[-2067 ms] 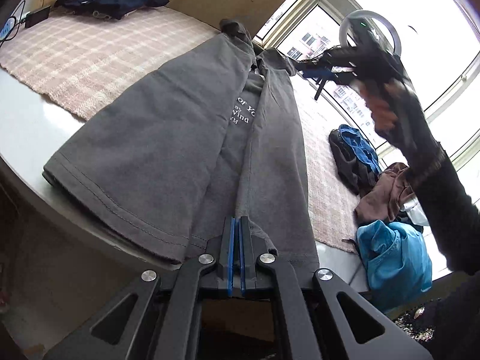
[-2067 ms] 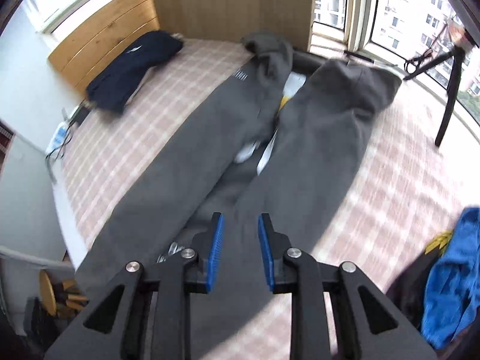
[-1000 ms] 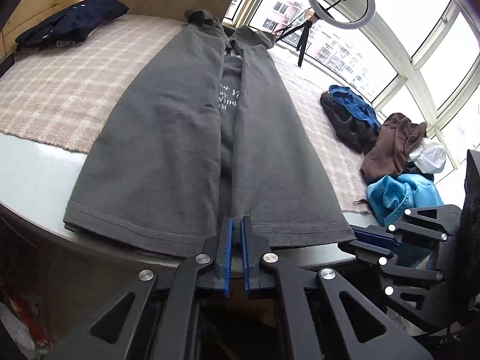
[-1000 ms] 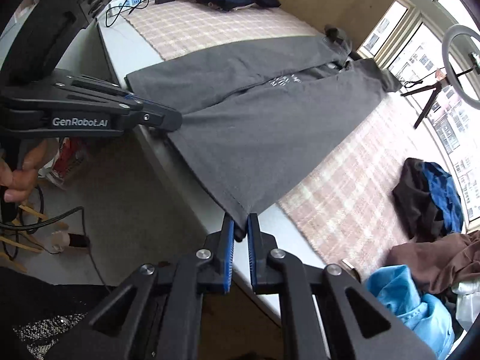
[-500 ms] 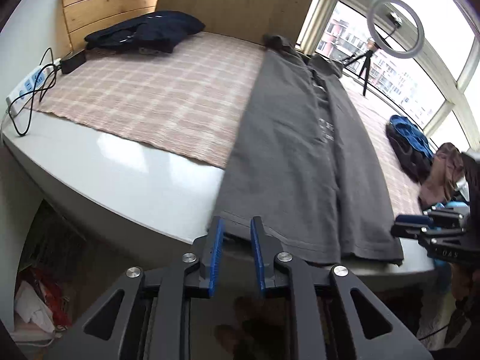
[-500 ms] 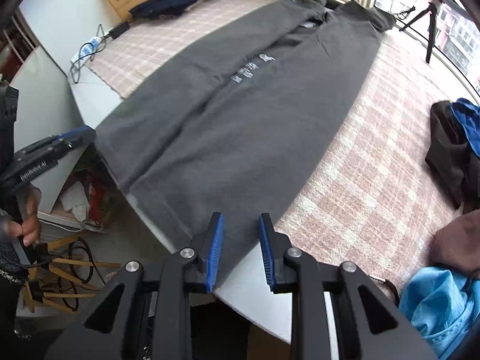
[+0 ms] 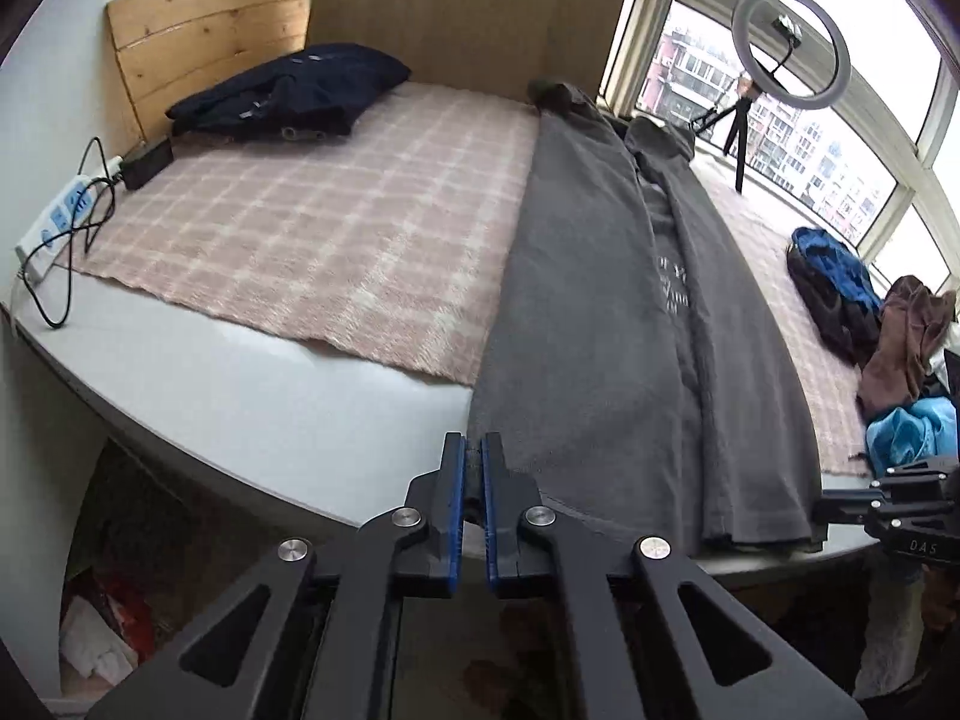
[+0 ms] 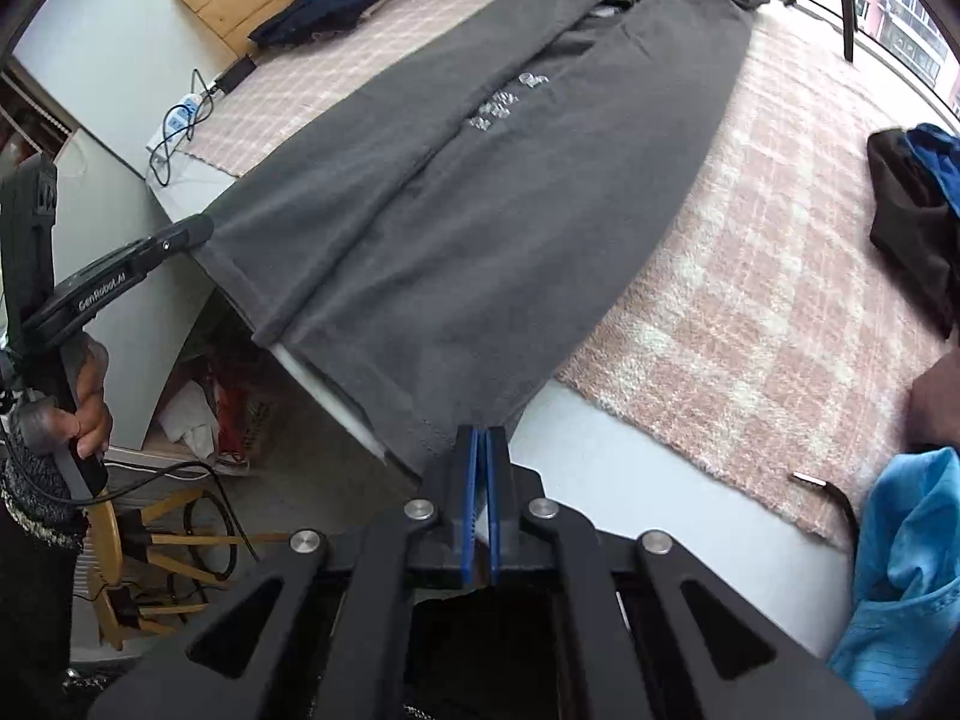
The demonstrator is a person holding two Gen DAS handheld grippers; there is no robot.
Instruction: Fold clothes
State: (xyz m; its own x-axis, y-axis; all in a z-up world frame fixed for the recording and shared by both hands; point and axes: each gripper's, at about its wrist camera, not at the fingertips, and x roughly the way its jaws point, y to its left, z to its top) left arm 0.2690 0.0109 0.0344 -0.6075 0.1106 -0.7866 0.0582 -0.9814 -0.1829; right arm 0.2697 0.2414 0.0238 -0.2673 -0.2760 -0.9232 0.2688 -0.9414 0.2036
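Observation:
A long grey garment [image 7: 600,330] with white lettering lies lengthwise on the pink plaid blanket [image 7: 330,240], both sides folded in toward its middle. Its hem hangs at the near edge of the white platform [image 7: 240,396]. My left gripper [image 7: 473,456] is shut on the hem's left corner, with grey cloth between the blue pads. In the right wrist view my right gripper [image 8: 480,441] is shut on the right hem corner of the grey garment [image 8: 480,210]. Each gripper shows in the other's view: the left gripper [image 8: 201,228] at the far hem corner, the right gripper [image 7: 831,507] at the right edge.
A navy garment [image 7: 288,90] lies at the back left by a wooden board. A power strip [image 7: 54,222] with cables sits on the left edge. A pile of black, brown and blue clothes [image 7: 888,348] lies right. A ring light [image 7: 789,42] stands by the window. A wooden stool [image 8: 156,540] is below.
Half a second ago both grippers stood open at the hem; now both have shut on its corners. Over the last second the left gripper moved left along the hem to the corner.

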